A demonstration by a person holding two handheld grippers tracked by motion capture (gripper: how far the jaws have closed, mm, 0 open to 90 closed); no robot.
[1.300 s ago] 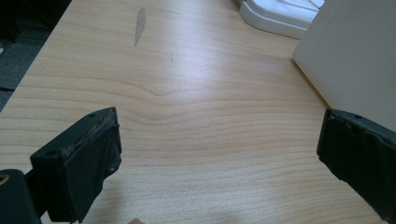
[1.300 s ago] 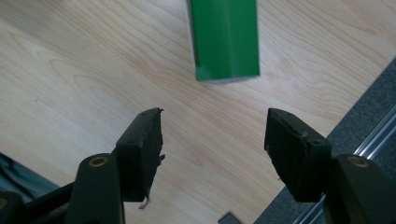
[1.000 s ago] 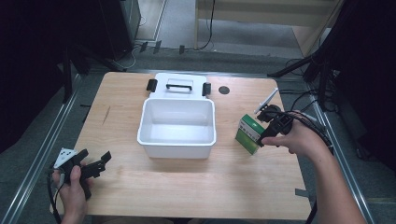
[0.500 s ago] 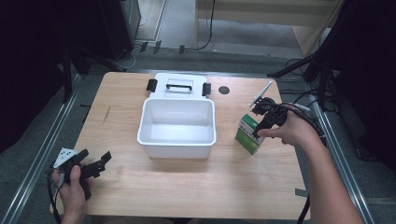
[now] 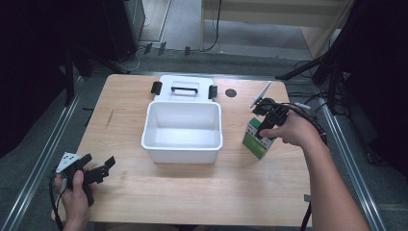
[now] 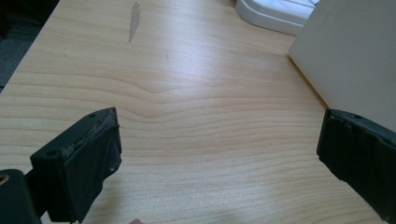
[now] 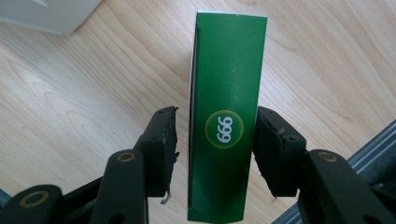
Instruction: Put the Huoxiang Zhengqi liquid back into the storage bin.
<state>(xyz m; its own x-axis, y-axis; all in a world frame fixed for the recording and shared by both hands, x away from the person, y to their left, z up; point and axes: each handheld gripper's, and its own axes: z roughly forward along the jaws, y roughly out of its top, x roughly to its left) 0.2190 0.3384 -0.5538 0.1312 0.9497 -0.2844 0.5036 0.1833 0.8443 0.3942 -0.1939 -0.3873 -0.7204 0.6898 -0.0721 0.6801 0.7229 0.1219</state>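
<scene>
High view: the green box point(image 5: 257, 139) stands on the table point(image 5: 231, 187) just right of the white bin point(image 5: 183, 131), with the right hand-held gripper point(image 5: 267, 126) over it. The left hand-held gripper point(image 5: 98, 169) rests near the left corner.

Left gripper view: its jaws stand wide over bare wood.

Right gripper view: the jaws have just been closing around the box point(image 7: 227, 116); the right pad looks to be touching, while a slim gap shows at the left. Squeezing off-centre could tip or twist the tall box.
</scene>
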